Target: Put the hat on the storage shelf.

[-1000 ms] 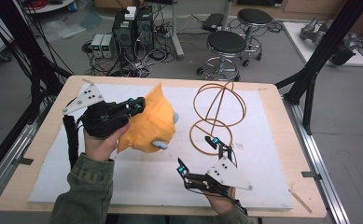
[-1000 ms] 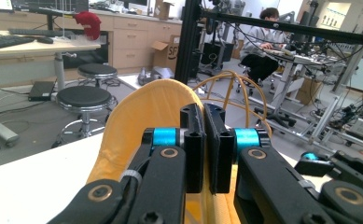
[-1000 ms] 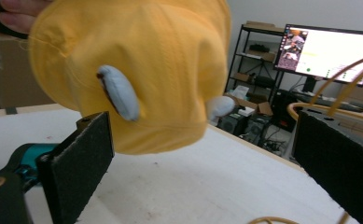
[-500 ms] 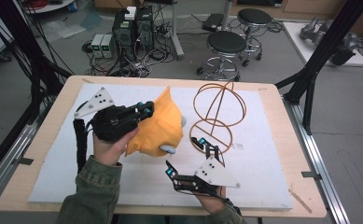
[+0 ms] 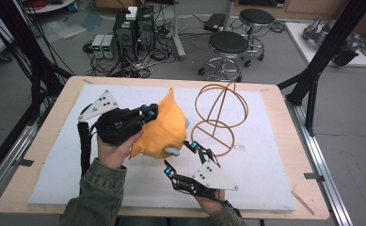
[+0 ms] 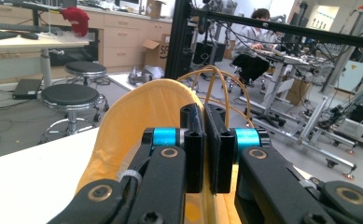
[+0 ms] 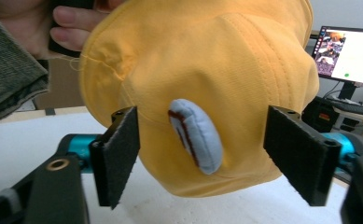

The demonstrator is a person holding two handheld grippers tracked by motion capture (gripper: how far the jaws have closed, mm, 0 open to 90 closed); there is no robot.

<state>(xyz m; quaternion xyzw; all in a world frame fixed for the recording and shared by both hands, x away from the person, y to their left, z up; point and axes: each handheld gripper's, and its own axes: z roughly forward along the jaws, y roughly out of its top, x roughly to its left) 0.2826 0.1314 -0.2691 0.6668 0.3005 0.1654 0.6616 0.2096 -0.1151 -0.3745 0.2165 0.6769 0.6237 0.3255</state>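
A yellow cloth hat [image 5: 164, 127] hangs above the white mat, and my left gripper [image 5: 150, 112] is shut on its edge. In the left gripper view the jaws [image 6: 206, 149] are pinched on the yellow fabric [image 6: 142, 112]. A pale blue padded patch [image 7: 195, 135] with a dark red seam sits low on the hat [image 7: 207, 60]. My right gripper [image 7: 207, 156] is open around the hat's lower bulge; its jaws have just been closing, and a gap remains at the right pad [image 7: 296, 158]. From above, the right gripper [image 5: 179, 155] sits just below the hat.
An orange wire stand [image 5: 220, 115] of loops rises from the mat [image 5: 265, 160] right of the hat. The wooden table edge [image 5: 284, 214] frames the mat. Stools [image 5: 227, 44] and computer boxes [image 5: 131, 30] stand on the floor beyond. Black frame posts [image 5: 312, 80] flank the table.
The left hand carried the hat right and slightly down. The right gripper moved left up to the hat, and its jaws narrowed around the lower bulge.
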